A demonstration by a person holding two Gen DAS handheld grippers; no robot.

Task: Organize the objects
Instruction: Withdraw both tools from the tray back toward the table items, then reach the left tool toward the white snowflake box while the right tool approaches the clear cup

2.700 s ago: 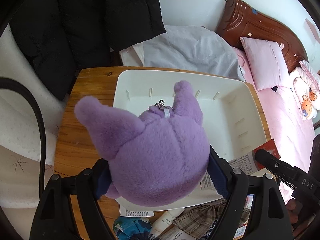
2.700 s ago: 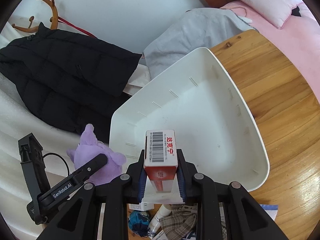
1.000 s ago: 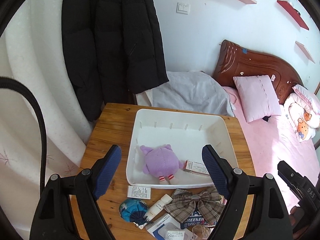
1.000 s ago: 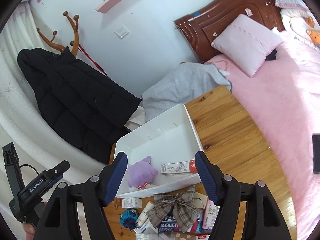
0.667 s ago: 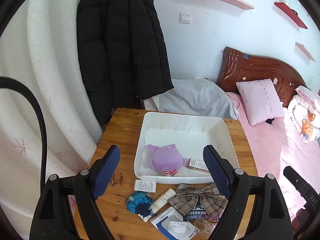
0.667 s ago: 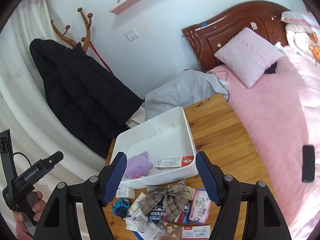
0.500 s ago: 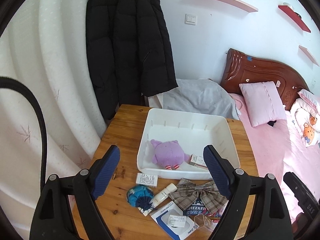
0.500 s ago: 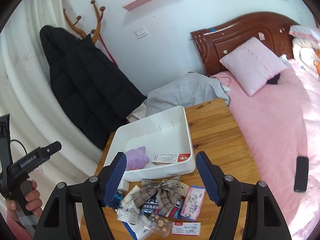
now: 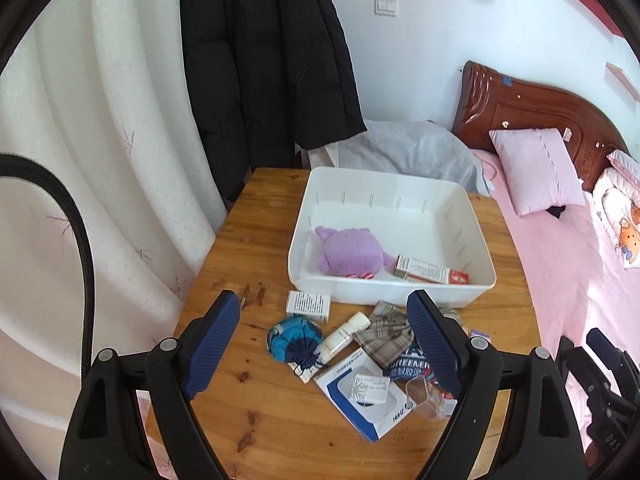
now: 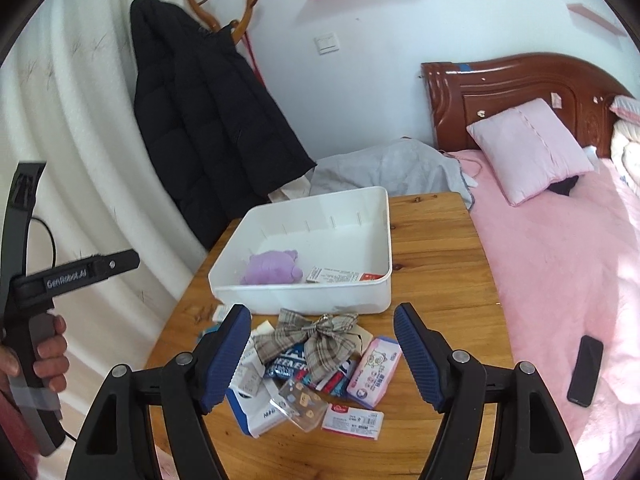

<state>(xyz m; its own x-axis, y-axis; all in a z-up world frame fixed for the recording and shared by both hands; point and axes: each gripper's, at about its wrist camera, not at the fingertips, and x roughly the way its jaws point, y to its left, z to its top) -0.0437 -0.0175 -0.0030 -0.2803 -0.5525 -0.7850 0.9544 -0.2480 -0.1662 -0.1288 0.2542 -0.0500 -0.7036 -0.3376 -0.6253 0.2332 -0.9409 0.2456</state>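
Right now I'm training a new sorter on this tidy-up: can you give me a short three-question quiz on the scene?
1. True or false: the purple plush toy lies inside the white plastic bin.
2. Which lies beside the toy in the bin? A) red-and-white carton B) plaid fabric bow C) blue drawstring pouch
3. Fill in: both the left gripper and the right gripper are ____ and hold nothing.

Key: 1 true; 2 A; 3 open.
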